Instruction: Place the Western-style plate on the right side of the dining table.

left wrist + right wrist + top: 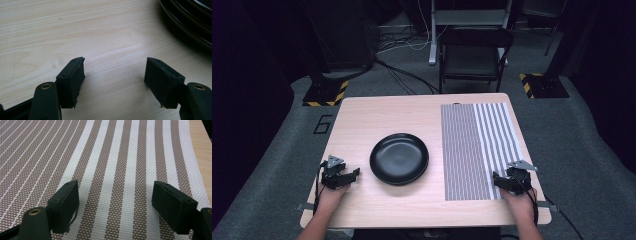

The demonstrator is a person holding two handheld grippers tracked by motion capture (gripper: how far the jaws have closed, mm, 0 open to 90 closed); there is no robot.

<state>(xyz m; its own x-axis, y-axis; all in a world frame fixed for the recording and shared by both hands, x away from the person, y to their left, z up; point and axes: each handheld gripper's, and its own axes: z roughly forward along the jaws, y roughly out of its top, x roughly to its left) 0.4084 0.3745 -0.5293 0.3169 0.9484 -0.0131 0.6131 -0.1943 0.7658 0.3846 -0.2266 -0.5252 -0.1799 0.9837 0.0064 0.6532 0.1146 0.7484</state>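
a light wood table (362, 115) seen from above, w/ a person's forearms coming in from the near edge. going left to right: the left gripper (353, 174) rested on the table near the front left corner, held in the person's left hand (330, 195), forearm angled in from the bottom, jaws pointing right toward a plate. in the left gripper view its jaws stood wide apart w/ bare wood between them, holding nothing, and the plate's dark rim (185, 25) curved across the top right corner, near but not touching.

the black plate (399, 158) sat flat, left of centre, empty. it looked glossy and rigid, prob ceramic or hard plastic, so likely slippery and breakable if dropped; the raised rim seemed the only place to pinch it.

just right of the plate, apart from it, a striped woven placemat (467, 150) lay flat over the right half, fine stripes on its left part, broad white ones on its right. it looked light, thin and floppy; an edge or corner seemed the best hold.

at the mat's near right corner the right gripper (496, 180) rested in the right hand (519, 200), jaws pointing left. in the right gripper view its jaws were spread wide over the weave, gripping nothing.
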